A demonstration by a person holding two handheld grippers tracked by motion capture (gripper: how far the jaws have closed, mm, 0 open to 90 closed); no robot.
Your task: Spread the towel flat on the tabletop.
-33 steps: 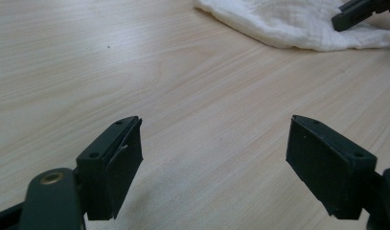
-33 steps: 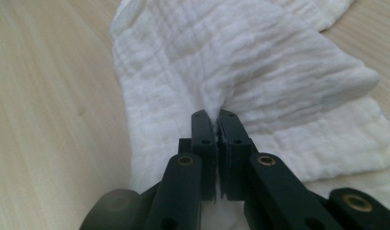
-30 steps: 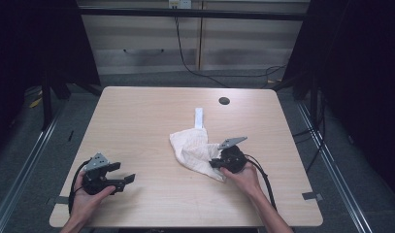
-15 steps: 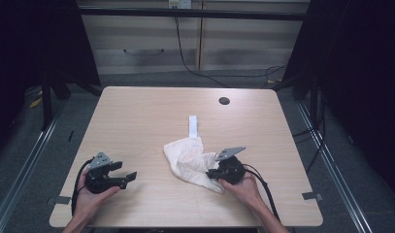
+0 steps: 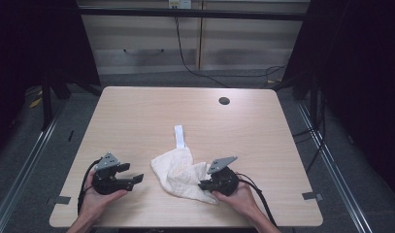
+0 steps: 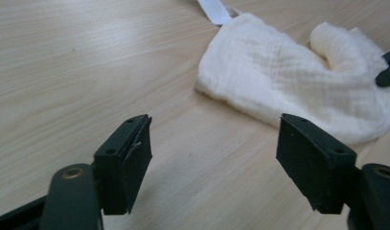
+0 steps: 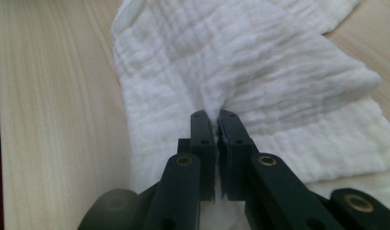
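R tongs (image 5: 204, 185) sit at near edge of the surface (image 5: 137, 116), clenched on a pinch of the white cloth (image 5: 180, 173); in the right gripper view the jaws are pressed together w/ a fold of fabric bunched up btwn the tips. L tongs (image 5: 135, 176) are near the front-left corner, held in the person's hand, jaws spread wide, grasping nothing, pointed toward the cloth but apart from it. Cloth lies crumpled on the wood, front-centre, btwn both tongs. A white tag strip (image 5: 179, 136) sticks out of the cloth's far edge, flat on the wood. Farther back, a dark round hole (image 5: 224, 101) near the far-right corner.
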